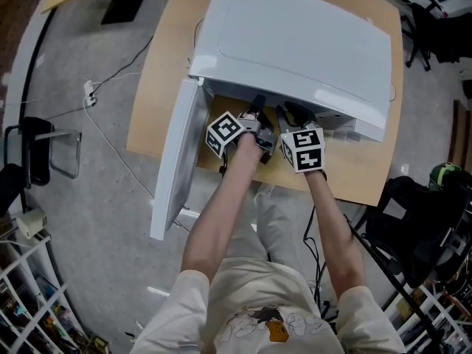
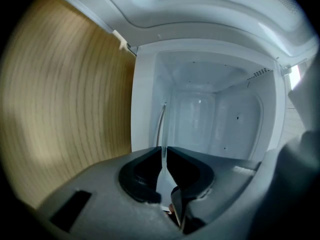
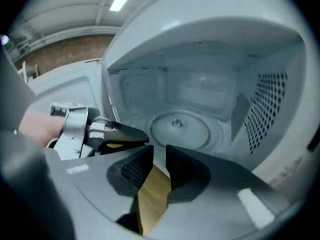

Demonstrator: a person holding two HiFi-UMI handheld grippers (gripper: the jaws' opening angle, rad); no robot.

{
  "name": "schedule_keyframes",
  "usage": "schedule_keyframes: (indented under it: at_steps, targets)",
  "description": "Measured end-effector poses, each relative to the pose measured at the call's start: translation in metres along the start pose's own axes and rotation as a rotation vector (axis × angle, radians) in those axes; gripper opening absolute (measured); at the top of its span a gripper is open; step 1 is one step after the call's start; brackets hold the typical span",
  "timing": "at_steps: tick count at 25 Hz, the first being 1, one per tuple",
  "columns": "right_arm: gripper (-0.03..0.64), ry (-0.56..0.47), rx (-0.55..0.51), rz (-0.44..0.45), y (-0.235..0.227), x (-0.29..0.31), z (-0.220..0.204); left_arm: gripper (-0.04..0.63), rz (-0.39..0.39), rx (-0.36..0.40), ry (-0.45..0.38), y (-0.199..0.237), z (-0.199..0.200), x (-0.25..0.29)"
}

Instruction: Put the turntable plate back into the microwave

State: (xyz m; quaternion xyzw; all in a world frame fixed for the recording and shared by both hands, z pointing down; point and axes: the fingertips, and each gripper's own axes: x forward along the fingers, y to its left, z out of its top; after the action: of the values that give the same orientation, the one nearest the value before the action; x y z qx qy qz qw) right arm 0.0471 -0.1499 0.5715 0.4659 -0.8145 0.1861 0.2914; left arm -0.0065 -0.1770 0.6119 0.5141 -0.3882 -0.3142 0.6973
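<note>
The white microwave (image 1: 295, 43) stands on a wooden table (image 1: 158, 87) with its door (image 1: 177, 161) swung open to the left. Both grippers reach into its opening side by side. My left gripper (image 2: 163, 151) is shut on the rim of the clear glass turntable plate (image 2: 162, 129), which shows edge-on between the pads. In the right gripper view the round plate (image 3: 180, 129) lies level, low in the cavity, with the left gripper (image 3: 135, 134) at its left rim. My right gripper (image 3: 159, 154) is open in front of the cavity, with only the wooden table showing through the narrow gap.
The cavity's right wall is perforated (image 3: 265, 104). A chair (image 1: 37, 150) and cables lie on the floor to the left. A black bag (image 1: 413, 220) sits to the right, and wire racks (image 1: 29, 301) stand at the bottom left.
</note>
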Motion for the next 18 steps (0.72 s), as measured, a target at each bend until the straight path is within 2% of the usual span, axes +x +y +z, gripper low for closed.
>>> schedule_keyframes:
  at_steps: [3,6,8,10,13,15,16,17,18]
  targets:
    - [0.091,0.031,-0.268,-0.025,0.005,0.002,0.001,0.028,-0.006,-0.001,0.009,-0.001,0.005,0.002]
    - [0.092,0.059,-0.474,-0.065,0.002,0.004,-0.005,0.028,-0.007,-0.004,0.016,0.001,0.003,0.002]
    - [0.092,0.069,-0.579,-0.08,0.002,0.007,-0.005,0.028,-0.006,0.005,0.024,0.001,0.003,0.003]
    - [0.078,0.076,-0.631,-0.083,0.001,0.009,-0.004,0.028,-0.012,0.012,0.032,0.001,0.002,0.003]
    - [0.069,0.087,-0.666,-0.082,0.003,0.012,-0.006,0.029,-0.022,0.016,0.054,0.002,0.0,0.004]
    - [0.097,0.107,-0.643,-0.072,0.005,0.013,-0.007,0.029,-0.032,0.013,0.067,0.002,-0.001,0.005]
    - [0.109,0.117,-0.569,-0.053,0.007,0.014,-0.008,0.029,-0.04,0.011,0.07,0.001,-0.001,0.005]
    - [0.128,0.118,-0.434,-0.023,0.01,0.013,-0.008,0.029,-0.05,0.009,0.07,0.001,-0.001,0.004]
    - [0.137,0.108,-0.252,0.013,0.014,0.011,-0.007,0.031,-0.061,0.009,0.07,0.0,0.0,0.002]
